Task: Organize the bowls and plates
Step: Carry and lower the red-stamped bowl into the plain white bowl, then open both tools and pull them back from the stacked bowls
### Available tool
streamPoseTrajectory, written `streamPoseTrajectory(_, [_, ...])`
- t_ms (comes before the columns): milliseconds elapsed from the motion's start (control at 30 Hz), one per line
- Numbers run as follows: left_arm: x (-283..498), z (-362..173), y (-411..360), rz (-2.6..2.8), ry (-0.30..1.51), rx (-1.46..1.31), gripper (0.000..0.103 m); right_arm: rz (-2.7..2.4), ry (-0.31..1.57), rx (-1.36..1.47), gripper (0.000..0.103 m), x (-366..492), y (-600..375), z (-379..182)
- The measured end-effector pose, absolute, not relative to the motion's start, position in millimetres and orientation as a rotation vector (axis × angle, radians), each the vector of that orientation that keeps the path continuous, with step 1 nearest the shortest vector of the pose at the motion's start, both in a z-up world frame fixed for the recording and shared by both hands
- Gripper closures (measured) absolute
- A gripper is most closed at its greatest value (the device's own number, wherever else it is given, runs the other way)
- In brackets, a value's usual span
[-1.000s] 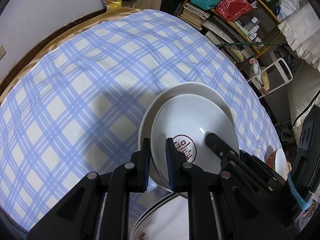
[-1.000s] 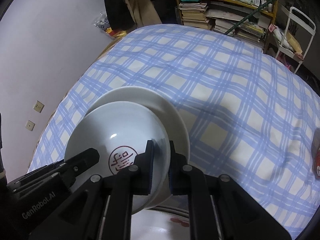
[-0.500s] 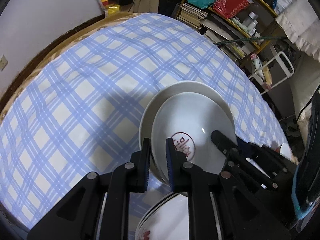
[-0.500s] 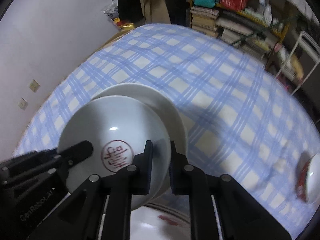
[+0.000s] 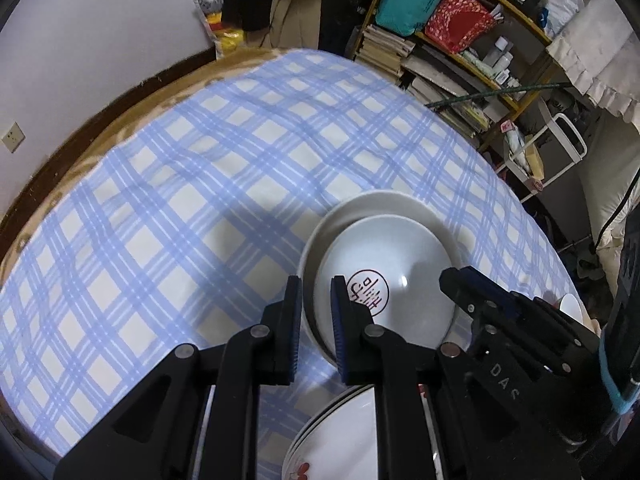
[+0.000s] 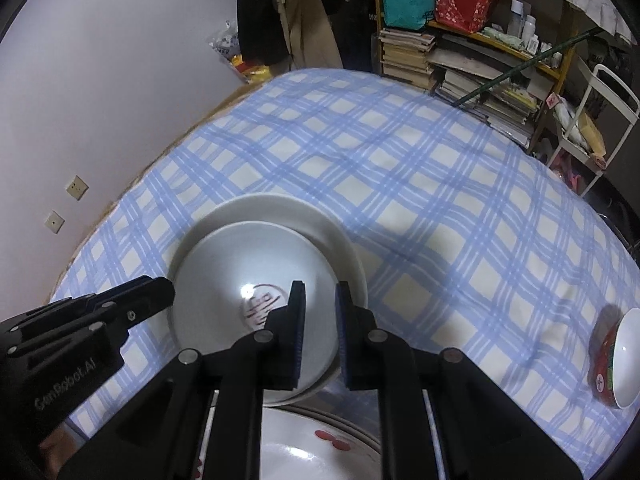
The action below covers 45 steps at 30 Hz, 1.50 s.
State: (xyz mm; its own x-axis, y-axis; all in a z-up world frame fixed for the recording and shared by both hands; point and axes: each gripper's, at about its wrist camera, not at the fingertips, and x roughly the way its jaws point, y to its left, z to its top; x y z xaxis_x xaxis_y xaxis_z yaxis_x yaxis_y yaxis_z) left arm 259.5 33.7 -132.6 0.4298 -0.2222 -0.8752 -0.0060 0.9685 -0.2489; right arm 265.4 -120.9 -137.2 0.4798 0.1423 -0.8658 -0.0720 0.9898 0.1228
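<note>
Left gripper [image 5: 313, 312]: clamped on the stacked bowls' [image 5: 384, 280] left rim.
Right gripper [image 6: 320, 332]: closed on the opposite rim, so the load is shared.
Bowls: nested and held level above the checked bed [image 5: 168, 200].
Plates [image 6: 320, 452]: stacked underneath, probably the destination.

Checked cloth [image 6: 400, 184] over a table, with crockery on it

Near the cloth's front edge a stack of plates [image 6: 320, 448] with red petal marks lies flat. Just behind the stack are two nested white bowls [image 5: 384, 268], though whether they touch the cloth cannot be told. Well right of the stack, a red-sided bowl [image 6: 616, 356] lies tipped on its side.
</note>
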Motion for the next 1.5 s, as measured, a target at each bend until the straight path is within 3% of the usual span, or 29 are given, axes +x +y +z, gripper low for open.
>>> streamPoseTrajectory(233, [248,-114,17,-0.146,1.076,-0.139,0.084,0.129,1.035,0.105,0.085,252,-138,-120])
streamPoseTrajectory(400, [238,-118,5,-0.127,1.099,-0.08,0.081,0.095,1.022,0.139,0.065,237,-161,-112])
streamPoseTrajectory(533, [227,-114,-10,-0.138,1.109,-0.047,0.078,0.062,1.024,0.166,0.059,223,-186,-104])
streamPoseTrajectory(667, [216,-100,-28,-0.141,1.067,-0.001,0.059,0.012,1.004,0.158,0.038,208,-215,-91])
streamPoseTrajectory(733, [211,-92,-37,-0.143,1.047,0.004,0.055,-0.016,0.984,0.141,0.034,201,-230,-82])
streamPoseTrajectory(867, [203,-78,-56,-0.158,1.003,-0.008,0.05,-0.061,0.971,0.145,0.009,189,-261,-69])
streamPoseTrajectory(900, [200,-74,-62,-0.158,0.984,-0.012,0.043,-0.072,0.964,0.151,0.007,186,-268,-66])
streamPoseTrajectory(967, [196,-69,-74,-0.167,0.967,-0.008,0.033,-0.092,0.944,0.171,0.005,178,-286,-60])
streamPoseTrajectory(1100, [192,-62,-106,-0.186,0.953,0.031,0.022,-0.14,0.94,0.214,0.004,165,-320,-58])
streamPoseTrajectory(1500, [196,-70,-201,-0.283,0.981,0.021,0.021,-0.244,0.915,0.317,0.004,125,-422,-68])
